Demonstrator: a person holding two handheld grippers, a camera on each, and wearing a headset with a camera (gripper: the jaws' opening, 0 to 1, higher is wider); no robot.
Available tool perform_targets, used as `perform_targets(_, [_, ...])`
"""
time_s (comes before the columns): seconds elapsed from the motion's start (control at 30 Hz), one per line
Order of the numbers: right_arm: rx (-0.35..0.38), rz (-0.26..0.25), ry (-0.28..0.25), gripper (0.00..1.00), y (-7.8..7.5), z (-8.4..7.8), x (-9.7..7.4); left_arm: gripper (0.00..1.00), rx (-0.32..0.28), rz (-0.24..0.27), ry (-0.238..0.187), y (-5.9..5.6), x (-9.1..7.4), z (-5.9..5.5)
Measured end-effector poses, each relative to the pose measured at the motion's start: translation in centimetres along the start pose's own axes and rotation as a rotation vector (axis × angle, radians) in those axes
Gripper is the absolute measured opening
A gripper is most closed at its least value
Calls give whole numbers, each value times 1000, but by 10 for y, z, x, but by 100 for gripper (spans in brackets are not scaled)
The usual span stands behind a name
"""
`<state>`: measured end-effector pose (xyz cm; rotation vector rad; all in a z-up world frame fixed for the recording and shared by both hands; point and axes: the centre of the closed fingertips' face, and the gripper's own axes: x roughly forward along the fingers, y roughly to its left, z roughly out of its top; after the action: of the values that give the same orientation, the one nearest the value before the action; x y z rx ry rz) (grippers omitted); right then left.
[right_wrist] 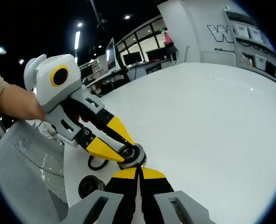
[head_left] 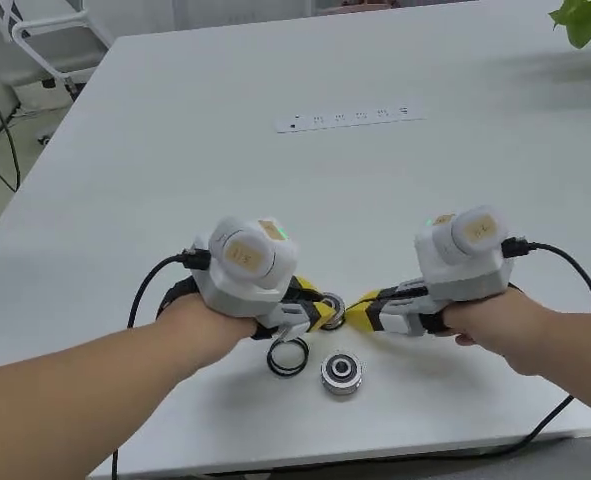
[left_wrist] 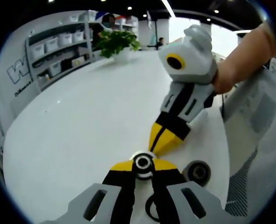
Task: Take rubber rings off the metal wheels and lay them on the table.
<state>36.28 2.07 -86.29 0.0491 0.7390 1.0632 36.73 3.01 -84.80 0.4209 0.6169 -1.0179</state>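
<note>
Near the near edge of the table (head_left: 175,150), head view: left gripper (head_left: 320,309) is clamped on the held wheel (head_left: 331,305), just clear of the surface. Right gripper (head_left: 358,303) has its tip at that wheel's rim. A loose ring (head_left: 288,357) lies flat just beside the left gripper, with a bare wheel (head_left: 342,371) just beside it, closer to the edge.

Left gripper view: own jaws are closed on the held wheel (left_wrist: 143,161). The right gripper (left_wrist: 159,145) has its jaws together, tip touching the wheel. The bare wheel (left_wrist: 196,172) and part of the loose ring (left_wrist: 150,208) sit on the table below.

Right gripper view: own jaws are pressed together with no gap; I cannot tell whether they nip any rubber. Ahead are the left gripper (right_wrist: 126,150) with the held wheel (right_wrist: 133,155), then the loose ring (right_wrist: 96,163) and bare wheel (right_wrist: 91,185).

Progress (judgement): one wheel is stripped and its ring laid down. The held wheel seems to be the one in work, its ring apparently not yet off.
</note>
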Motion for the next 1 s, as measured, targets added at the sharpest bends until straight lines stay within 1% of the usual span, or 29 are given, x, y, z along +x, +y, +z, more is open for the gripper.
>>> perform_targets(0.07, [38,3,-9,0,1,1,-2,13,0,1,2,0,0,0])
perform_targets(0.2, [65,-1,-18,0,1,2,-6,13,1,0,7,-1,-1,0])
perform_targets(0.43, [82,5,-30,0,1,4,-8,13,-5,2,13,-2,-2,1])
perform_targets(0.53, [101,9,-41,0,1,5,-10,13,-7,5,16,-3,-2,0])
perform_targets(0.57, [132,17,-92,0,1,15,-12,12,-8,3,17,-3,-2,1])
perform_targets(0.6, [170,39,-85,0,5,15,-13,12,-7,4,17,-3,-2,1])
perform_targets(0.63, [162,31,-63,0,5,10,-13,12,-8,4,17,-3,-1,1])
perform_targets(0.67, [130,22,-70,0,4,10,-12,12,-9,3,17,-4,-1,1])
perform_targets(0.7, [155,26,-79,0,5,12,-12,12,-7,4,19,-4,-1,1])
perform_targets(0.87, [166,28,-85,0,7,12,-12,12,-9,10,24,-3,-1,1])
perform_targets(0.9, [183,27,-90,0,8,13,-12,12,-9,12,24,-3,-1,1])
perform_targets(1.0, [181,26,-91,0,10,15,-11,12,-10,15,23,-3,-1,1])
